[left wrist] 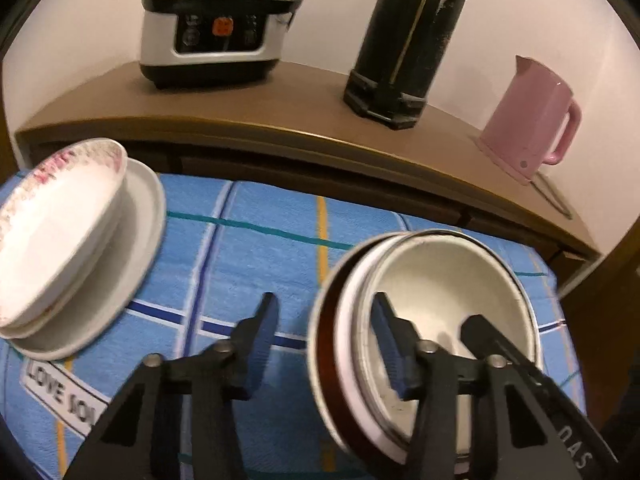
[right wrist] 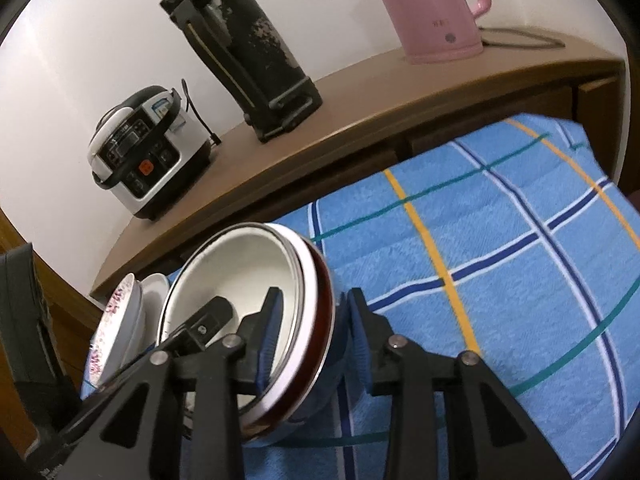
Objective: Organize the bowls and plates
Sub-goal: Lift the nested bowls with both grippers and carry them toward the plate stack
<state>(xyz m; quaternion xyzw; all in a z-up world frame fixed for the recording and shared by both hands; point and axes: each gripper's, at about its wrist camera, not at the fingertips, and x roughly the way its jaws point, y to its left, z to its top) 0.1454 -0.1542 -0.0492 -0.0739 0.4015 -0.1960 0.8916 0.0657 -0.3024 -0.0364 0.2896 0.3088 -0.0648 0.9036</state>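
Observation:
A bowl with a white inside and a brown band (left wrist: 436, 284) rests on the blue checked towel (left wrist: 256, 256). My left gripper (left wrist: 326, 340) is open and straddles its left wall, one finger inside. My right gripper (right wrist: 312, 332) is open and straddles the opposite wall of the same bowl (right wrist: 240, 272); one of its fingers (left wrist: 496, 344) shows inside the bowl in the left wrist view. A floral bowl (left wrist: 60, 224) sits on a white plate (left wrist: 136, 216) at the left, also seen in the right wrist view (right wrist: 120, 308).
A wooden counter (left wrist: 280, 120) behind the towel carries a rice cooker (left wrist: 220, 24), a tall black flask (left wrist: 408, 40) and a pink kettle (left wrist: 528, 120). The towel (right wrist: 500, 240) spreads to the right of the bowl.

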